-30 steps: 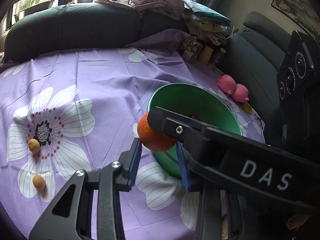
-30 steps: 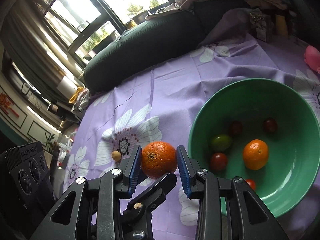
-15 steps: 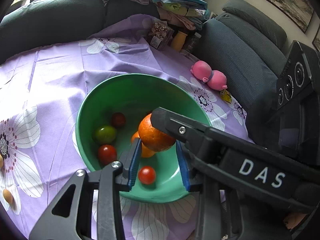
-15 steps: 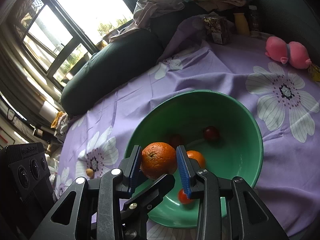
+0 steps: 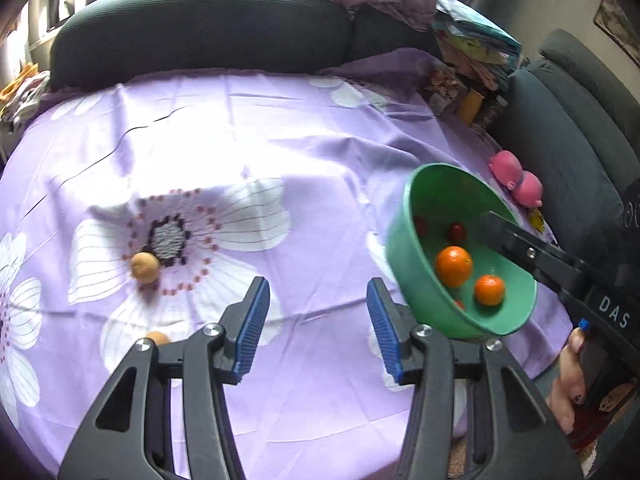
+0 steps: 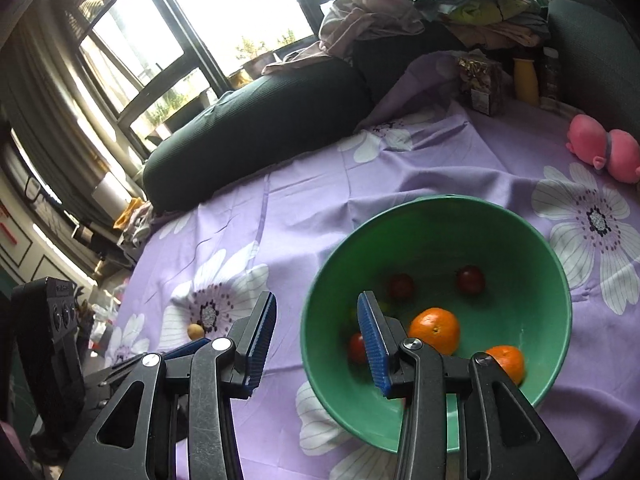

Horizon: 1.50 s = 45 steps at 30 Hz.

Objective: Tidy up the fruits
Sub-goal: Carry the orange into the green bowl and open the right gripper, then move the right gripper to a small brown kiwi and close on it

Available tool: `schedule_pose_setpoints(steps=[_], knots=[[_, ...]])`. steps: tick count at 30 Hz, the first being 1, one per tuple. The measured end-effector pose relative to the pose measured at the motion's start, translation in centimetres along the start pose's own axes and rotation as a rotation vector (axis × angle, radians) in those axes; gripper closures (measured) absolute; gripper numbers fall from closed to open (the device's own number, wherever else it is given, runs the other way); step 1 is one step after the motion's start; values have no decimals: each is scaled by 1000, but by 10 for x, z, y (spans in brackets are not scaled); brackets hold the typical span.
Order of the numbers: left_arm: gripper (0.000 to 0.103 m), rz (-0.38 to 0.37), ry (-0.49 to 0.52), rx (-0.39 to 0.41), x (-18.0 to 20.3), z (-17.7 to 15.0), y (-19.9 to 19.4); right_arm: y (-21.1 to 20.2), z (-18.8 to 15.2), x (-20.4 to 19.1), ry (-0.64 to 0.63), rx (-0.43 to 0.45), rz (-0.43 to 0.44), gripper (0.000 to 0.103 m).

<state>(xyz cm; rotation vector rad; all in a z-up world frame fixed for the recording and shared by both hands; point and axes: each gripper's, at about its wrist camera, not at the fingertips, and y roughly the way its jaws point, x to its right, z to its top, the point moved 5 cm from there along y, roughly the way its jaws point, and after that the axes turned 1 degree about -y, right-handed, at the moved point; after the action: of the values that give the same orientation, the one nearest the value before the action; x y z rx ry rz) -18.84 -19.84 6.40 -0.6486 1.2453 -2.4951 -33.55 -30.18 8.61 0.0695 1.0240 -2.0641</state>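
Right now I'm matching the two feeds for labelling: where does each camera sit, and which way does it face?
Left wrist: on the left gripper, facing down over the purple cloth toward a tan fruit; own open fingers, the right gripper's arm and a hand show.
Right wrist: on the right gripper, looking into the green bowl; own open fingers show.
Shared: bowl, big orange, pink toy.

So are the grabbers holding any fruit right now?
No. The left gripper and right gripper are both open and empty; the oranges lie in the bowl.
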Motion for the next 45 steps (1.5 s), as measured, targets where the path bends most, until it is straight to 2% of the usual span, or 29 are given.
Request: schedule_pose_setpoints(steps=[4, 6, 8, 9, 13, 18, 25, 28, 31, 39, 43, 45], knots=[[55, 86, -146, -17, -74, -1, -4, 31, -14, -43, -94, -73, 59, 60], [55, 89, -244, -11, -107, -3, -2, 50, -25, -66, -148, -121, 102, 60], [56, 107, -307, -36, -130, -5, 2, 70, -39, -88, -186, -182, 173, 60], [58, 120, -329, -45, -138, -6, 3, 81, -46, -97, -203, -215, 178, 60], [59, 96, -352, -27, -147, -2, -3, 113, -73, -132, -314, -288, 156, 61], [59, 61, -350, -16, -149, 3, -9, 135, -91, -159, -354, -338, 206, 64], [59, 42, -362, -12, -154, 7, -8, 156, -110, -167, -391, -385, 127, 69], [59, 53, -366, -16, -155, 8, -5, 155, -115, -169, -420, -368, 103, 74], [59, 53, -343, -20, -149, 9, 1, 148, -112, -164, -408, -349, 84, 74], [66, 92, -266, -30, -127, 11, 25, 112, -74, -120, -288, -258, 24, 74], [68, 107, -245, -38, -120, 11, 41, 97, -59, -102, -237, -211, 27, 74], [68, 151, -226, -17, -119, 12, 46, 92, -55, -98, -230, -191, 29, 74]])
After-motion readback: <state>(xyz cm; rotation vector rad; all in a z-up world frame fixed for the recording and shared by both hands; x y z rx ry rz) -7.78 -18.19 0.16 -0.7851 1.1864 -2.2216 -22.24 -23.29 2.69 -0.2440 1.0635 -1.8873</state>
